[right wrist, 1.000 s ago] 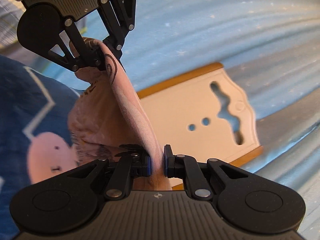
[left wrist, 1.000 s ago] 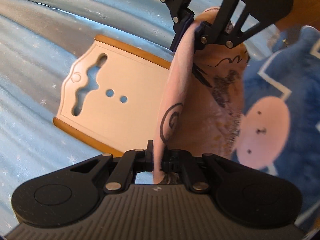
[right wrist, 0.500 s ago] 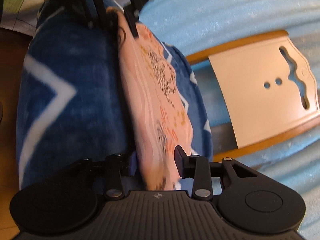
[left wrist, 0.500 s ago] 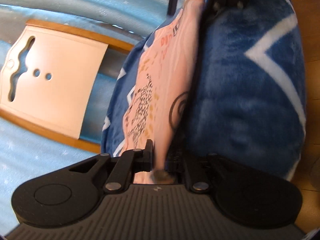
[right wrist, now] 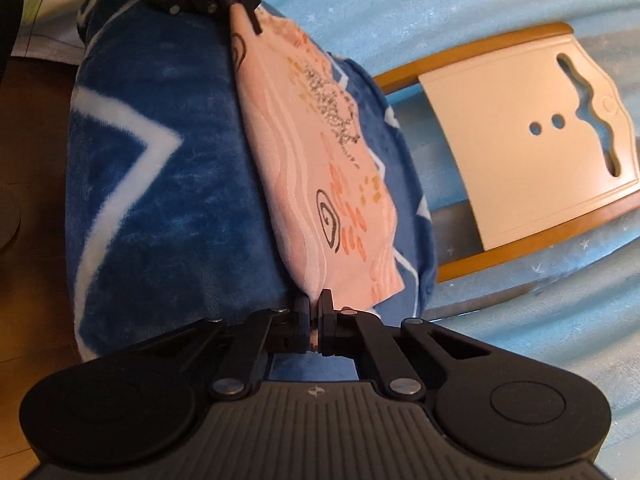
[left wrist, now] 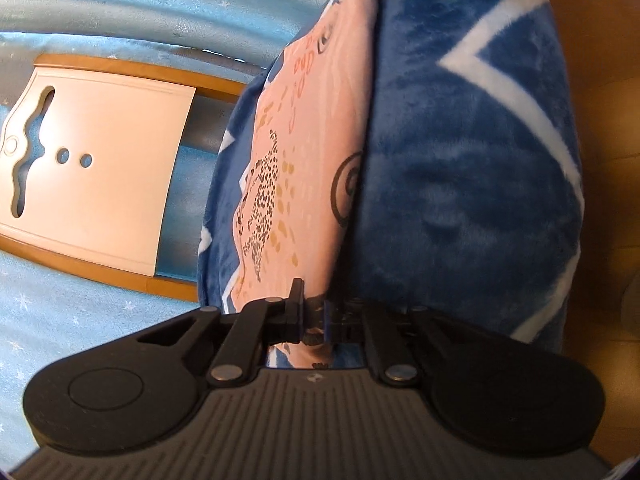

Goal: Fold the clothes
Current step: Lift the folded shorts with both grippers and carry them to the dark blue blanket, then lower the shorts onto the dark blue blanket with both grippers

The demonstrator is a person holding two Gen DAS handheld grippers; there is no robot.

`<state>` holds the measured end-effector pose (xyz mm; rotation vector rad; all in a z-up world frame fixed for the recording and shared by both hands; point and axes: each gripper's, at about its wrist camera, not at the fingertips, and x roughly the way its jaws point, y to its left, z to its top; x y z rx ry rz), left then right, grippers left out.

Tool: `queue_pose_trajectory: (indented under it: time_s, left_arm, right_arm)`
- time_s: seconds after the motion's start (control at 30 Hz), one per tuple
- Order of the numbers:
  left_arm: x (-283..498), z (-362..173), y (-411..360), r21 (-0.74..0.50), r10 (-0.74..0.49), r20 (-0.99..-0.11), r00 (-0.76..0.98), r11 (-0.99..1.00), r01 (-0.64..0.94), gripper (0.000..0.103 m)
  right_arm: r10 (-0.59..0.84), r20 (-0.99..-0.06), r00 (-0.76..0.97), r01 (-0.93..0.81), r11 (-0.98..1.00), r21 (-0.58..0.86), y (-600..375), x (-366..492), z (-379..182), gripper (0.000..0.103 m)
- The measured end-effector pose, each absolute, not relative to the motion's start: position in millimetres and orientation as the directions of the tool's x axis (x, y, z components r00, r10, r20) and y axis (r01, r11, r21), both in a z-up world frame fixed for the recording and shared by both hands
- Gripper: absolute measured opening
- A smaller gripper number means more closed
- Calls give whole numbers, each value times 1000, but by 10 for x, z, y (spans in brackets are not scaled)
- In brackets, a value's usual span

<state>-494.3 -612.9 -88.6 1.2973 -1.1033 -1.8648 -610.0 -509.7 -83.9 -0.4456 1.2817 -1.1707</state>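
pink cloth [left wrist: 308,168] on blue blanket [left wrist: 460,168], right claw [right wrist: 315,320] pinching edge, left claw [left wrist: 314,316] apparently ajar

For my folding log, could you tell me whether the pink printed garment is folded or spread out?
Folded: the pink printed garment lies as a narrow panel on the blue blanket, its doubled edge pinched by the right gripper.

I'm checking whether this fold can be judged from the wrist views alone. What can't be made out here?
- Pink cloth: its underside is hidden by its own fold, both views.
- Left hand-held gripper: one finger is lost in shadow against the blue blanket, left view.
- Right hand-held gripper: the pinched cloth edge is hidden between the fingers.
- White board: its near end is covered by the blanket.
- The holder: out of frame.
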Motion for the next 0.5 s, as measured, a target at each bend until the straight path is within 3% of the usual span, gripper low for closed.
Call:
queue_pose_trajectory:
  time_s: [0.17, 0.3, 0.5]
  left_arm:
    - [-4935, -906, -6109, 879, -839, -435, -327, -475, 51, 5]
    - [-4810, -772, -6092, 841, -827, -463, -318, -524, 138, 10]
    - [-4466, -473, -6083, 710, -789, -515, -336, -612, 349, 11]
  right_arm:
    - [-839, -522, -152, 409, 427, -806, -5050, -6112, -915, 1]
    - [-834, -528, -161, 443, 417, -794, -4985, -6177, -859, 10]
    - [-815, -550, -183, 649, 320, -690, -4892, -6437, -630, 18]
